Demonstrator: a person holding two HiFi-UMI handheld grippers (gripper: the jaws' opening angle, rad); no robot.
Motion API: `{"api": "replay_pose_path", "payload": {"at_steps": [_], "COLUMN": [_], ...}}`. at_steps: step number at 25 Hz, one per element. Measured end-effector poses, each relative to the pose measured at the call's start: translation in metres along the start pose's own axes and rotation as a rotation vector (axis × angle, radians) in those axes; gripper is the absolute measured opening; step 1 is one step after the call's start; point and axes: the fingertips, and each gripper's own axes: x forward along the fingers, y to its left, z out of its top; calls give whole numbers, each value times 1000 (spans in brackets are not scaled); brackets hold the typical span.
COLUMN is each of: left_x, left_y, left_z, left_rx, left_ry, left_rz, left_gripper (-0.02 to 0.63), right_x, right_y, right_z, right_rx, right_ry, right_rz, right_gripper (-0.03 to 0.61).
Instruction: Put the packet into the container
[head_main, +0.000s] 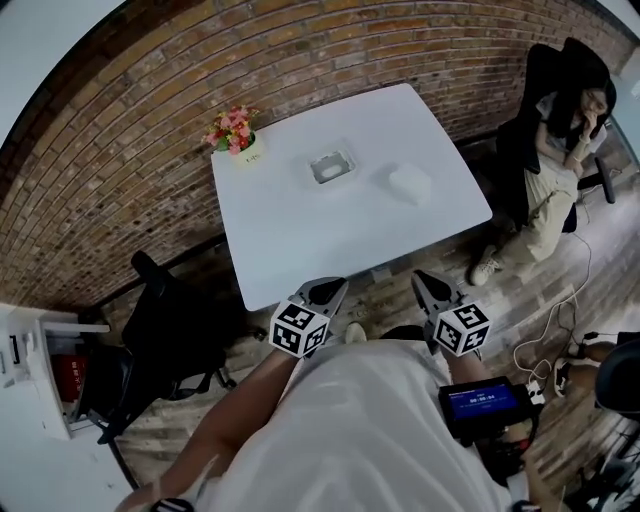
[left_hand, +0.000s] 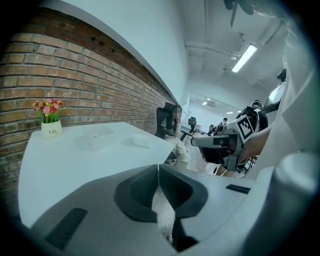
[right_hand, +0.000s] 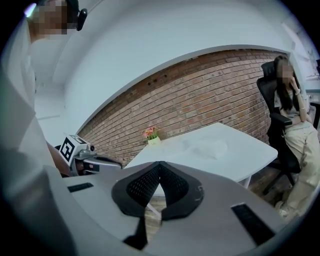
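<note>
The packet (head_main: 410, 184) is a small, soft-looking white pouch, so pale it nearly blends w/ the white table (head_main: 290, 250). It lies flat on the tabletop, just right of the container (head_main: 332, 166) in the head view, near it but not touching. The container is a small, shallow rectangular tray, clear to greyish.

Left gripper (left_hand: 159, 167): jaws pressed together, nothing btwn them. Right gripper (right_hand: 159, 164): jaws also meet at the tips, gripping nothing. Both hang off the table's near edge, well apart from packet & container.

Views:
- **Head view:** the only one w/ the layout from above. It shows both marker cubes, the wearer's white shirt, a black chair (head_main: 165, 320) at the left & a device w/ a blue screen (head_main: 483, 403) by the wearer's right side.
- **Left gripper view:** adds a ceiling strip light (left_hand: 244, 57) & an office stretching back. It also shows the right gripper side-on, and packet & container low across the tabletop.
- **Right gripper view:** gives the brick wall (right_hand: 210, 95) in a long sweep, the left gripper's marker cube & the seated person (right_hand: 292, 115) top to toe. There the packet is only a faint bump & the container can't be made out clearly.

Count: 1 packet, 1 container, 1 table, 1 flower pot (head_main: 233, 135) at the table's far left corner, 2 grippers, 1 seated person, 1 black chair at the left.
</note>
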Motion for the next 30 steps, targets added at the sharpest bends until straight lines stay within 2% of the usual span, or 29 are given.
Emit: {"api": "replay_pose_path", "payload": {"at_steps": [5,13,22,30], "left_x": [-6,2,42,90], "left_y": [18,35,37,40], "left_z": [4,4,26,53], "left_rx": [-1,-27,-30,7], "left_ry": [-1,5,30,51], "left_rz": [16,46,43,23], "left_gripper": [17,17,17,17], "right_x": [15,38,54,73], "right_y": [-1,-6,-42,-83], "right_z": [7,10,26,36], "right_rx": [-56,-64,-51,-30], "right_ry": [23,49,63,78], "right_rz": [-16,20,46,69], "right_gripper": [8,8,8,8]}}
